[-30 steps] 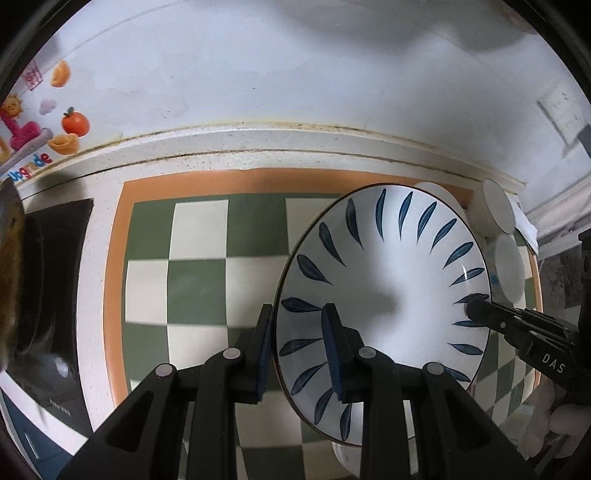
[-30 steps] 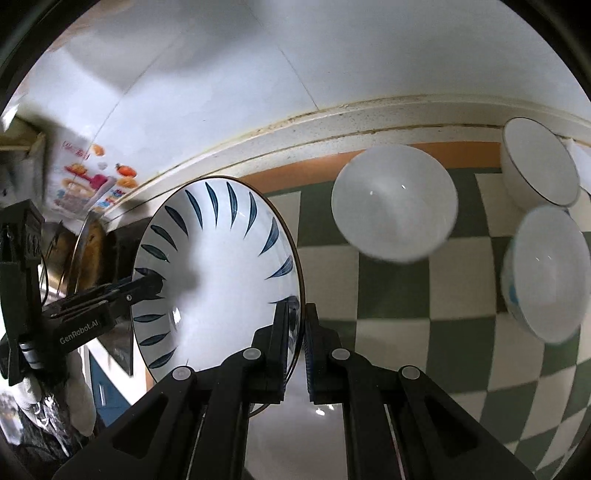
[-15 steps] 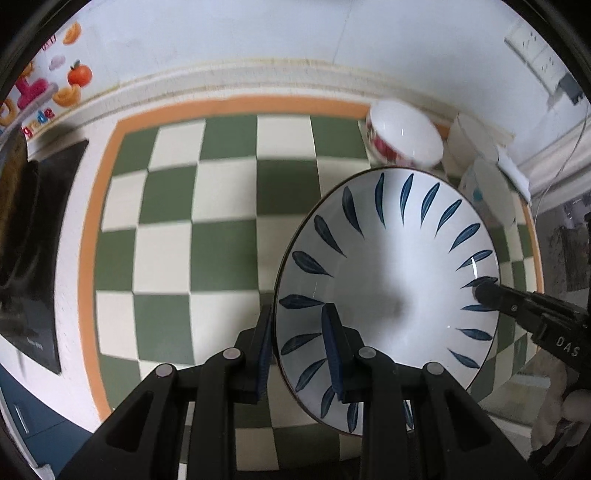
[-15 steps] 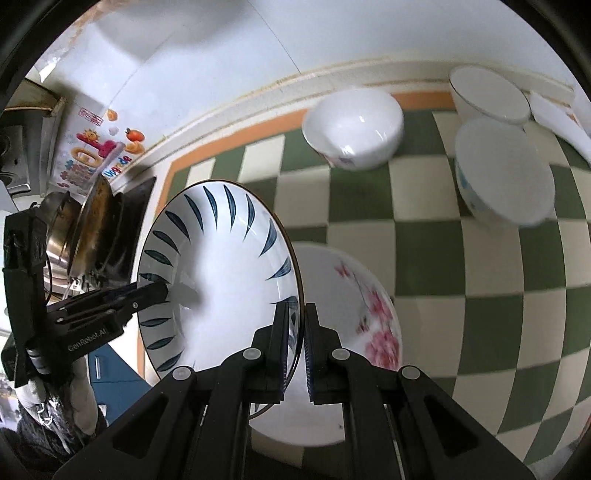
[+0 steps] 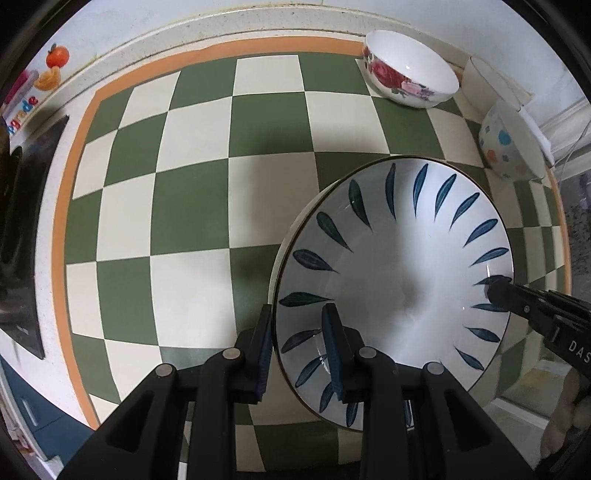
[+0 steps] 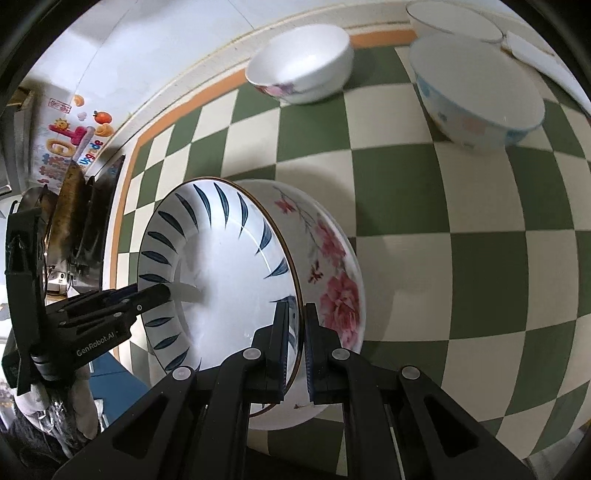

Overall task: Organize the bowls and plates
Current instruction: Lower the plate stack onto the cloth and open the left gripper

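On the desk's left edge a dark hob (image 5: 22,229) is sitting beside the checked mat (image 5: 192,206), and a pan (image 6: 68,206) is resting on it in the right wrist view. Further right, the left tool (image 5: 297,343) is pinching the near-left rim of the leaf plate (image 5: 399,280), one finger inside and one outside. The right tool (image 6: 295,339) is pinching the opposite rim, its fingers pressed almost together on the thin edge. The plate is being carried between both tools, tilted, above the mat's near right part. Directly beneath it, in the right wrist view, a flowered plate (image 6: 332,266) is lying on the mat, and the leaf plate appears to be close over it; whether they are touching I cannot tell.

Along the far right edge of the desk three bowls are standing apart: a rose bowl (image 5: 410,77), a dotted bowl (image 5: 508,144) nearer the right edge, and a plain white bowl (image 6: 454,20) in the far right corner.

Judging from this, the plates are nearly stacked, with the leaf plate needing to settle level and both tools to be let go. The bowls are not nested yet, so that half of the job seems to be remaining
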`<action>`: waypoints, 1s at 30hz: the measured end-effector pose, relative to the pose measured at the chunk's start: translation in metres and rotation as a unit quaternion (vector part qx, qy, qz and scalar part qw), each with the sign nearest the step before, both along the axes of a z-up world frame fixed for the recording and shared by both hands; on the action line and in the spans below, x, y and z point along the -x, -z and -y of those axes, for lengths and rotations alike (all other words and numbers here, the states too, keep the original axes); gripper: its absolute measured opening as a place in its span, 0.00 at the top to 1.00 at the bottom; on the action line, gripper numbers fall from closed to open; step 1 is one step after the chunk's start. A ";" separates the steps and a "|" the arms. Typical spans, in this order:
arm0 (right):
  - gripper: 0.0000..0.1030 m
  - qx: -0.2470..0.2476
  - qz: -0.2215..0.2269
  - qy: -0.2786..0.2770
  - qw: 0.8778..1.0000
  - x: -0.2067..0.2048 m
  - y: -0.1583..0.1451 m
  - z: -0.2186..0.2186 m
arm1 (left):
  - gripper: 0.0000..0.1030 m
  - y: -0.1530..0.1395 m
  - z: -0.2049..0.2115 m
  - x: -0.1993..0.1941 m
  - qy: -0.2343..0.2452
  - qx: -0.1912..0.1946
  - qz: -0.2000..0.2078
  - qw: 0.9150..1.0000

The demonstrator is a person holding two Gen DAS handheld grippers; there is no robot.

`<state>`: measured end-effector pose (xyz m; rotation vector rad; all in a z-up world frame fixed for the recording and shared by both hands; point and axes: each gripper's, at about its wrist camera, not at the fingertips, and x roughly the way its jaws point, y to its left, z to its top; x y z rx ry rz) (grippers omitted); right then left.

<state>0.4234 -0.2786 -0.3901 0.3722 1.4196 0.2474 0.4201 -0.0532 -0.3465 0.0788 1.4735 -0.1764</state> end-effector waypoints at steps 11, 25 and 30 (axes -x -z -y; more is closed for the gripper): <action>0.91 -0.007 -0.008 -0.001 1.000 -0.006 0.011 0.000 | 0.77 -0.001 0.012 -0.002 0.003 -0.026 0.003 1.000; 0.91 0.012 -0.029 -0.013 0.999 -0.011 0.018 -0.006 | 0.77 -0.002 0.025 -0.002 0.016 -0.057 0.011 0.998; 0.88 0.017 -0.042 -0.010 0.999 -0.010 0.020 -0.006 | 0.76 -0.002 0.025 0.000 0.011 -0.060 0.009 0.998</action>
